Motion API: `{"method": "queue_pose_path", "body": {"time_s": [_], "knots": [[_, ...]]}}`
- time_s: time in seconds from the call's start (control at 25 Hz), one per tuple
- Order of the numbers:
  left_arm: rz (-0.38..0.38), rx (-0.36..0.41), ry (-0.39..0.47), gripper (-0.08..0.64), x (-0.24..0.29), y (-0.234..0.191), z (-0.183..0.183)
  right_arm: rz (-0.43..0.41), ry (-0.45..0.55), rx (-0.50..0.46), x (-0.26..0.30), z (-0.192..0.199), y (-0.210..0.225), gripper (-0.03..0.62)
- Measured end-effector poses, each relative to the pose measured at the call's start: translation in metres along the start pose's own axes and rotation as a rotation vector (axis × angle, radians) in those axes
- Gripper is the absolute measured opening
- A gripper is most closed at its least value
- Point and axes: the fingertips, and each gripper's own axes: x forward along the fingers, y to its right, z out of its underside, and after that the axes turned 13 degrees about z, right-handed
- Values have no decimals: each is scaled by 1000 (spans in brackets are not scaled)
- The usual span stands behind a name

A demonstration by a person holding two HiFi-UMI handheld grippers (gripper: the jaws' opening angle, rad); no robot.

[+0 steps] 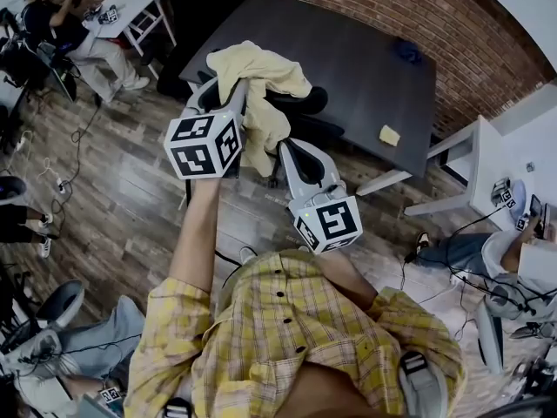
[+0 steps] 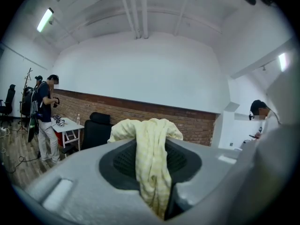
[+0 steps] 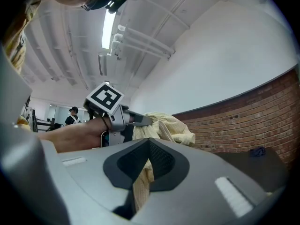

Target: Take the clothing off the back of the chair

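The left gripper (image 1: 237,90) is raised in front of the person, its marker cube (image 1: 204,144) facing the head camera; its jaws stand narrow, pressed on a bunched fold of the pale yellow garment (image 1: 259,77); in the left gripper view (image 2: 151,149) the cloth (image 2: 152,168) rises out of the slit between the jaws and spills over their tips. The garment hangs in a crumpled mass from this grip, draped down between the two grippers and above the dark chair (image 1: 306,101); whether it touches the chair cannot be told. The right gripper (image 1: 289,152) sits lower and just beside the hanging cloth; its jaws are also nearly together, pinching a lower strip of the garment (image 3: 140,184), as the right gripper view (image 3: 149,146) shows; the same view has the left gripper (image 3: 140,121) up beyond it with the cloth heaped at its tips. Behind the chair stands a dark table (image 1: 357,55) against a brick wall (image 1: 461,24); a small yellow pad (image 1: 389,135) lies near the table's right edge.
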Motion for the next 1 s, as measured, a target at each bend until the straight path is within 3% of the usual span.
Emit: {"method": "queue_pose_path", "body": {"time_s": [0.52,1.0], "knots": [[-31,33,169,123,-62,29,-51,-22,14,5,-8,-4,-8,3],[-112,-5,227,124,-110,44,-31,-58,21,6,-15,-8,-19,3]]}}
